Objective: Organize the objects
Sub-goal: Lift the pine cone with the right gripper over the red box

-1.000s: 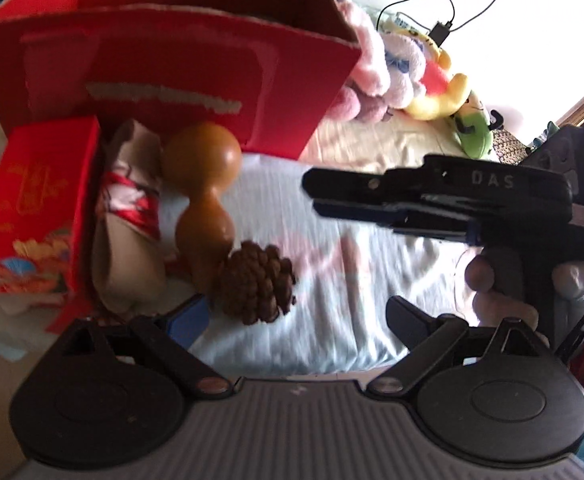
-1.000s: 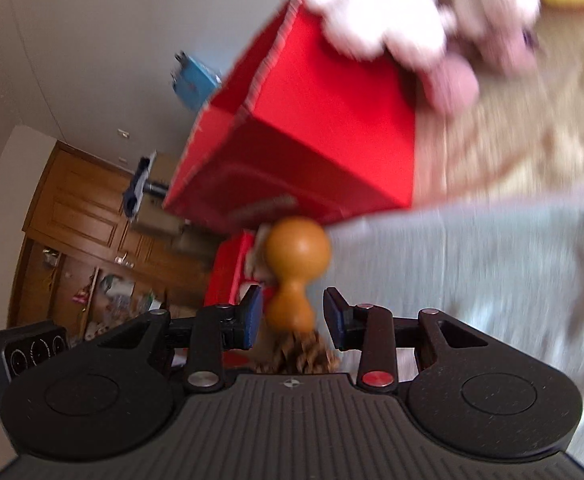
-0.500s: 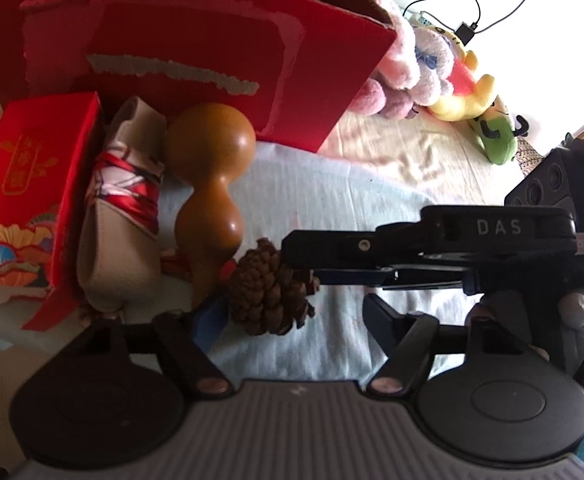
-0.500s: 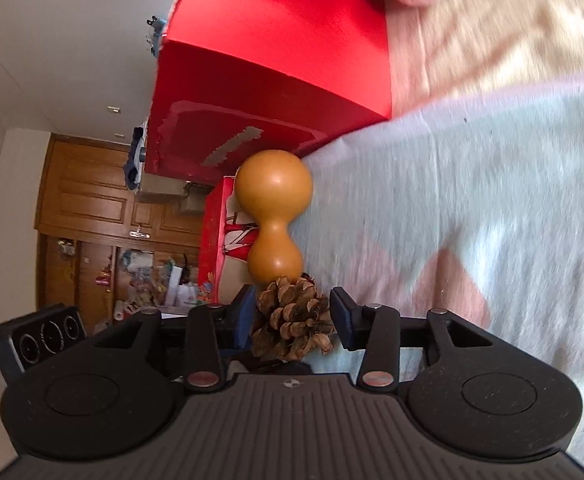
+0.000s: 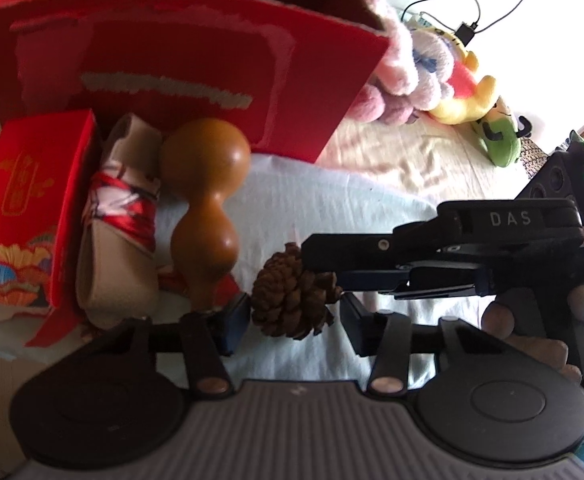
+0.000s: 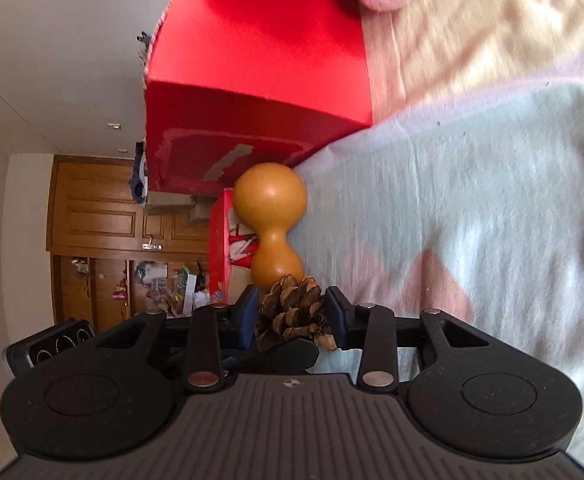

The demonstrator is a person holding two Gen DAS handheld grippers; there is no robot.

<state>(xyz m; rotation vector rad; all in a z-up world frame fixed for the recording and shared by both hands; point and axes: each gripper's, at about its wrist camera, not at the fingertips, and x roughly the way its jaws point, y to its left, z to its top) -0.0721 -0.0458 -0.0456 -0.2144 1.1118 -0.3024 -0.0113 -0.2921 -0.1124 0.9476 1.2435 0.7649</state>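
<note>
At the lower centre of both frames, the pine cone (image 5: 292,292) lies on the blanket (image 5: 331,208) between the spread fingers of both grippers. The right gripper (image 6: 292,312) brackets it closely, seemingly not yet clamped; the left gripper (image 5: 293,320) stands wider. Only the left view shows the right gripper side-on, while the right view shows its narrow gaps.

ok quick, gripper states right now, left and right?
Left gripper: open, pine cone between its fingers, not clamped.
Right gripper: fingers around the same pine cone; clamped or not, cannot tell.
</note>
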